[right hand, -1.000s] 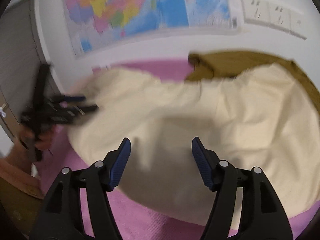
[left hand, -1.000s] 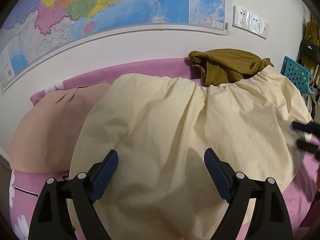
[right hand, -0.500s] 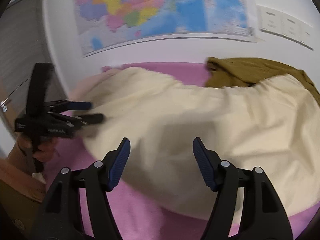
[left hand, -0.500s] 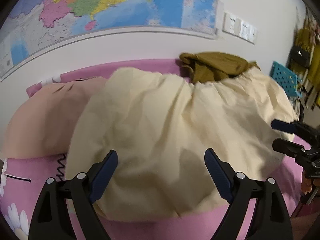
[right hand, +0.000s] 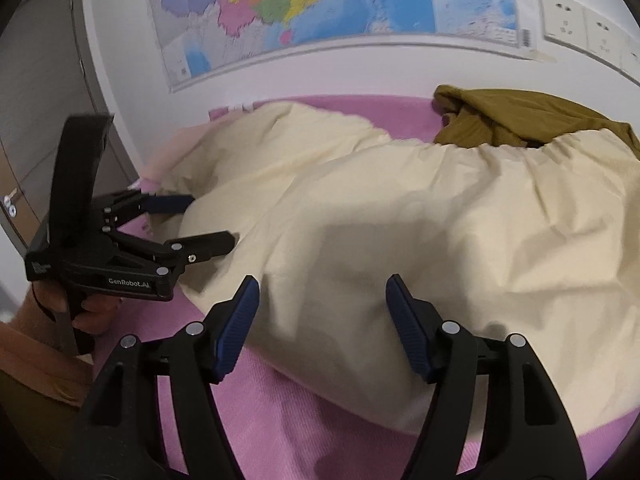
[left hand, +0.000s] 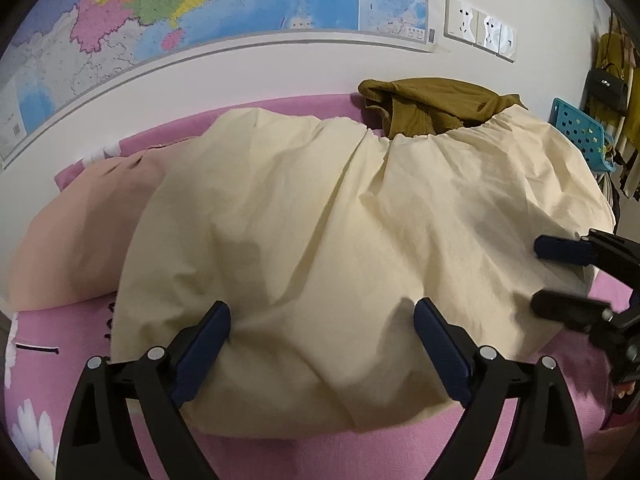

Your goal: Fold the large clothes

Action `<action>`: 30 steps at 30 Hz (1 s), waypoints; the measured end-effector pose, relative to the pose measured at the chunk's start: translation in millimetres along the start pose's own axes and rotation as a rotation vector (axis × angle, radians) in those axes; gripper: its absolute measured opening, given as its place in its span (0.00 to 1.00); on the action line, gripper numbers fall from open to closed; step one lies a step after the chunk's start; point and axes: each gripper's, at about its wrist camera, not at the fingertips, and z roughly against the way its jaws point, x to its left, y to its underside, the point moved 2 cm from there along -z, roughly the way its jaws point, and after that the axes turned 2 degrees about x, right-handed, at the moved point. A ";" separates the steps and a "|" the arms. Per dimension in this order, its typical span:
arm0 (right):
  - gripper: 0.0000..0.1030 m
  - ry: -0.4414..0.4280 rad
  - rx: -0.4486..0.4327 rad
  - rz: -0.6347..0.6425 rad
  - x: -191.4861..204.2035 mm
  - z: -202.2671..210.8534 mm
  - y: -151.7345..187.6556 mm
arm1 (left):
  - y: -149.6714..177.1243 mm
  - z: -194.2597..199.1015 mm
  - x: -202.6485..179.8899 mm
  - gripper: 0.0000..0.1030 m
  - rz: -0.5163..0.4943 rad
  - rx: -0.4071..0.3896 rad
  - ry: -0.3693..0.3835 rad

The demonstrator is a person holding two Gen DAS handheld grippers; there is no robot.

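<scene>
- The left tongs (left hand: pixel 322 344) stand spread wide and are opening further, poised over the near edge of the cream garment (left hand: pixel 340 248) with cloth below the gap but nothing pinched; the right tongs (right hand: pixel 320 320) are spread too, empty, hovering above the garment's near hem.
- Risk, as I judge it: the fabric is thin and rumpled, so tongs closing here could catch only the top layer — the fold would then drag unevenly and bunch.
- A second risk: the cream garment's far gathered edge overlaps the olive garment (left hand: pixel 432 104), and its left side lies over a peach garment (left hand: pixel 76 232). Lifting or pulling hard could haul either neighbour along.
- The near hem lies close to the near side of the bed (right hand: pixel 320 432); a careless tug could slide the cloth off the pink sheet.
- The cream garment is large, pale yellow, creased, with an elasticated gathered band at the far right — it looks like a skirt or loose trousers, though I cannot tell which. It lies spread across the middle of the bed, below the wall map (left hand: pixel 200 4).
</scene>
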 end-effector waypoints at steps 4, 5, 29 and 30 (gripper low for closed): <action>0.63 0.031 -0.044 -0.037 -12.1 20.3 0.6 | 0.0 11.4 -5.2 0.89 0.014 -0.006 0.026; 0.63 0.039 -0.049 -0.050 -15.4 23.0 0.3 | -0.3 12.2 -6.1 0.91 0.016 -0.007 0.028; 0.56 0.312 -0.013 -0.323 -138.0 62.2 45.8 | 7.3 -2.0 -12.7 0.93 0.020 0.022 0.039; 0.55 0.297 -0.023 -0.336 -139.9 64.8 47.1 | 7.4 -1.8 -12.1 0.93 0.025 0.023 0.041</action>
